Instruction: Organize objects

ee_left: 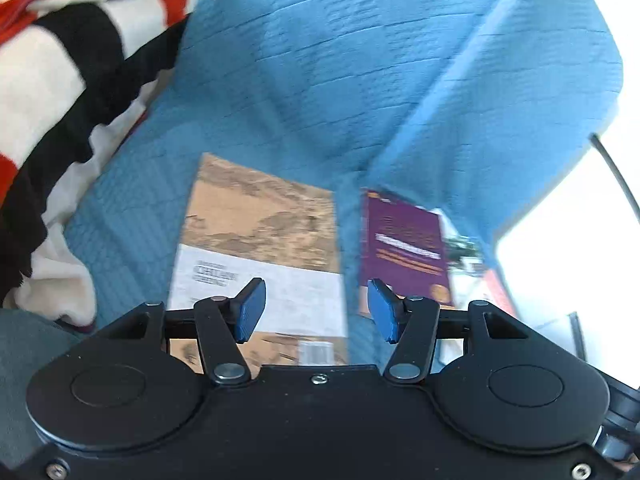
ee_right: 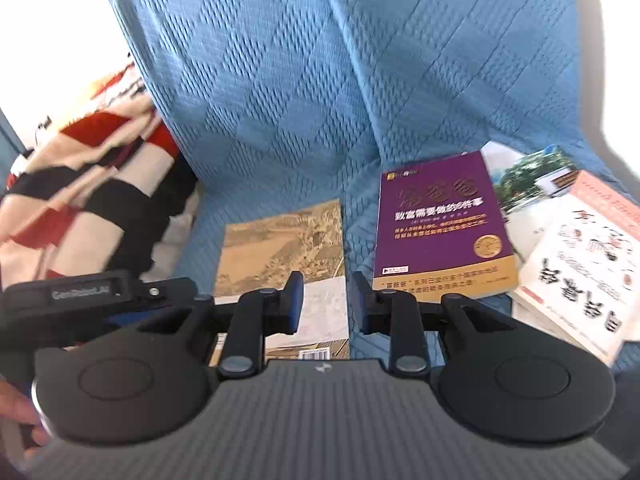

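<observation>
A tan book (ee_left: 264,240) with a landscape cover and a white band lies flat on the blue quilted cover. To its right lies a purple book (ee_left: 404,248) with a gold base. My left gripper (ee_left: 316,310) hovers above the gap between them, open, nothing between its blue pads. In the right wrist view the tan book (ee_right: 288,248) and the purple book (ee_right: 440,220) lie side by side. My right gripper (ee_right: 326,302) hangs above the tan book's right edge, jaws a little apart and empty. The left gripper's body (ee_right: 80,292) shows at the left.
A striped red, black and cream blanket (ee_left: 60,92) is bunched at the left. Right of the purple book lie a white book with a tree photo (ee_right: 532,184) and a white-and-red book (ee_right: 584,264). The blue cover (ee_right: 280,80) rises as a backrest behind. A hand (ee_right: 16,412) shows at bottom left.
</observation>
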The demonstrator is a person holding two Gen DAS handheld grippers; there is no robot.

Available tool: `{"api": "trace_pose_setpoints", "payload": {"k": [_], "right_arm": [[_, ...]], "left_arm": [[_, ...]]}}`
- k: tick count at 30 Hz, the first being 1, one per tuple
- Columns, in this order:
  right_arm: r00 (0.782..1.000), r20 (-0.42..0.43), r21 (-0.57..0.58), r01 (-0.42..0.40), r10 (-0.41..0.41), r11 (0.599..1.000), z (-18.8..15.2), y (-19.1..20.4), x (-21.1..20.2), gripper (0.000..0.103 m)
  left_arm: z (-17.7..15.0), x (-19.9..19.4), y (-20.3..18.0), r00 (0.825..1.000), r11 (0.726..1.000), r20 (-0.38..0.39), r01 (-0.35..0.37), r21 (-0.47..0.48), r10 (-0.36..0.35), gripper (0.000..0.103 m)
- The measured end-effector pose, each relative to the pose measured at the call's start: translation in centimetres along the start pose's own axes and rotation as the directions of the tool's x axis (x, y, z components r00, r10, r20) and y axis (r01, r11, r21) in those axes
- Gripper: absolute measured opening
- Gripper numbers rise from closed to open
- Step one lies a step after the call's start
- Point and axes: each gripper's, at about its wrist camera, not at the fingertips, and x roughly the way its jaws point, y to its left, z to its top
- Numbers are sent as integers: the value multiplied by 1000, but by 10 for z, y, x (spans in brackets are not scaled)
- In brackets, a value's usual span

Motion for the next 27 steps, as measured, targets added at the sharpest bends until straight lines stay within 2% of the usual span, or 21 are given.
{"api": "trace_pose_setpoints", "payload": {"k": [5, 14, 20, 27], "right_arm": [[999, 50, -5, 3, -2, 1000, -7, -1, -43, 30], [996, 76, -22, 49, -47, 999, -32, -12, -105, 30], [991, 97, -10, 89, -88, 996, -41, -24, -125, 30], [991, 92, 7, 92, -92, 996, -47, -36, -127, 31]], "left_arm": [[-12, -22, -27, 999, 999, 4, 43, 29, -43, 55], [-36, -49, -59, 999, 995, -2, 52, 84, -52, 56], [-50, -60, -78, 998, 991, 29, 54, 121, -58, 59], [-58, -62, -90, 998, 991, 38, 40, 130, -45, 63]]}}
